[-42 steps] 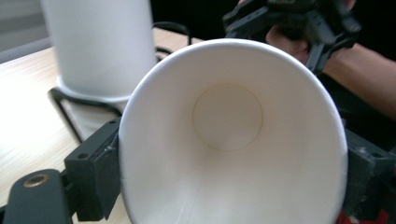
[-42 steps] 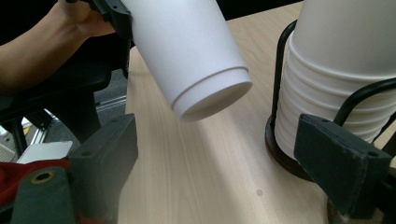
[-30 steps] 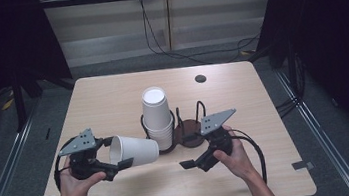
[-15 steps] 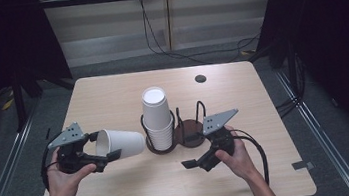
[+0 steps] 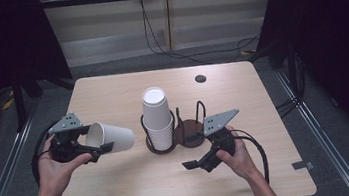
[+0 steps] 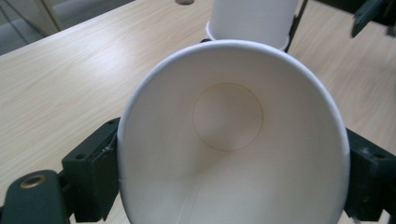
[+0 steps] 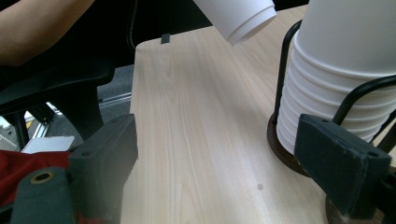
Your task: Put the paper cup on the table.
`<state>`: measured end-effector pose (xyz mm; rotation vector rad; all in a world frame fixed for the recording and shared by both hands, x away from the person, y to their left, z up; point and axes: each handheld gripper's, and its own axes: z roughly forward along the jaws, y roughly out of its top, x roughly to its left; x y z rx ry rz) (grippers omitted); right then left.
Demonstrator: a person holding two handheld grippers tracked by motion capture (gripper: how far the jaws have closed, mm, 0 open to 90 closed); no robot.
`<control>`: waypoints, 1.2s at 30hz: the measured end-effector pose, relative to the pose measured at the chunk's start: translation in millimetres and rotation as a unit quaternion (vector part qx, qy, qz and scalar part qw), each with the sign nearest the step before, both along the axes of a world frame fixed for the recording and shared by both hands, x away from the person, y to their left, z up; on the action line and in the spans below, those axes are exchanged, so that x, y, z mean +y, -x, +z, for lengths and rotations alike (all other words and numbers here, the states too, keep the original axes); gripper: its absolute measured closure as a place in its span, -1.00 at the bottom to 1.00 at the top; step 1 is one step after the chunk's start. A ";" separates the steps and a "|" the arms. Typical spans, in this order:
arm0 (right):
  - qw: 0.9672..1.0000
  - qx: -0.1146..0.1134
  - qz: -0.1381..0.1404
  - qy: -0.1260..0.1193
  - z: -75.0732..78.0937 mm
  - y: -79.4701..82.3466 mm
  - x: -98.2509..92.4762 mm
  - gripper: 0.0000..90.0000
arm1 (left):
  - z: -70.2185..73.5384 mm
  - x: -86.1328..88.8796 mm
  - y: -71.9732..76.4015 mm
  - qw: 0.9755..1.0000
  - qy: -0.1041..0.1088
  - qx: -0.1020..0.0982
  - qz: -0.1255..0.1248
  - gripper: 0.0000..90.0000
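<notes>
White paper, thin and slightly squashed, sits between the black jaws of the left gripper (image 5: 99, 148): they pinch a single white paper cup (image 5: 110, 137) across its rim end, one pad on each side, as the left gripper view shows with the rim (image 6: 233, 135) bulging oval between the pads. Seen from the high view, that cup lies on its side in the air, its long axis roughly level, open mouth turned back toward the gripper body and closed base pointing away from the jaws toward the stack. Beyond its base, well apart from it, stands the stack of nested white paper cups (image 5: 158, 117), upside down in one ring of the dark wire two-place cup holder (image 5: 188, 126); the holder's other ring, with its brown round base, is bare.

Separating one cup from the stack looks done, judging by the gap; setting it down, probably into the free ring or on the pale wooden table (image 5: 124, 195), is left.

The right gripper (image 5: 191, 165) has its jaws spread with nothing between them, and the stack and holder sit just beyond its far pad (image 7: 341, 161).
</notes>
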<state>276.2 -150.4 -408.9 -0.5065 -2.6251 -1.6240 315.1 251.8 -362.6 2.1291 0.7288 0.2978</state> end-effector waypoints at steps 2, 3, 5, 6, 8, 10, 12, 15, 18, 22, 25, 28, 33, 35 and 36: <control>1.000 -0.001 -0.002 -0.001 0.4 -0.1 -0.4 -0.70 | 2.8 0.2 -2.9 1.000 -0.011 0.003 0.003 -0.75; 1.000 -0.001 -0.002 0.000 0.4 0.1 -0.3 -0.70 | 3.9 -0.3 -4.2 1.000 -0.015 0.005 0.008 -0.75; 1.000 0.000 -0.001 0.001 0.1 0.0 0.1 -0.70 | 5.8 -1.4 -8.2 0.999 -0.035 0.009 0.008 -0.75; 1.000 0.000 -0.001 0.001 0.0 -0.2 0.3 -0.70 | 5.9 -2.4 -10.1 0.999 -0.038 0.012 0.009 -0.75; 1.000 0.000 -0.002 0.001 -0.2 -0.6 0.3 -0.70 | 6.5 -3.6 -14.3 0.998 -0.060 0.015 0.016 -0.75; 1.000 0.000 -0.002 0.001 -0.3 -0.9 0.0 -0.70 | 7.4 -3.9 -18.5 0.997 -0.072 0.017 0.020 -0.75; 1.000 0.001 -0.004 0.001 -0.2 -1.0 -0.4 -0.70 | 8.7 -4.1 -22.5 0.997 -0.075 0.022 0.023 -0.75; 1.000 -0.001 -0.004 0.002 0.1 -0.8 -0.6 -0.70 | 9.8 -5.7 -28.7 0.995 -0.092 0.027 0.022 -0.76; 1.000 -0.001 -0.004 0.001 0.6 -0.5 -1.2 -0.70 | 9.9 -8.4 -33.0 0.993 -0.114 0.026 0.031 -0.77; 1.000 -0.001 -0.008 0.001 0.3 -0.9 -2.5 -0.70 | 8.4 -10.5 -40.5 0.991 -0.121 0.048 0.018 -0.79; 1.000 -0.004 -0.013 -0.002 0.9 -0.8 -3.6 -0.70 | 7.1 -15.2 -46.9 0.989 -0.138 0.055 0.008 -0.79; 1.000 -0.006 -0.012 -0.004 1.6 -0.2 -3.9 -0.70 | 5.8 -18.8 -52.6 0.987 -0.145 0.062 0.012 -0.79; 1.000 -0.005 -0.013 -0.001 1.2 -0.2 -4.5 -0.70 | 3.0 -18.0 -58.8 0.986 -0.151 0.069 0.029 -0.79; 1.000 -0.005 -0.010 -0.002 1.7 0.5 -4.9 -0.70 | 0.1 -16.9 -60.6 0.984 -0.157 0.078 0.032 -0.79; 1.000 -0.009 -0.013 -0.003 2.0 0.8 -5.4 -0.70 | -1.4 -16.9 -61.9 0.984 -0.159 0.080 0.032 -0.79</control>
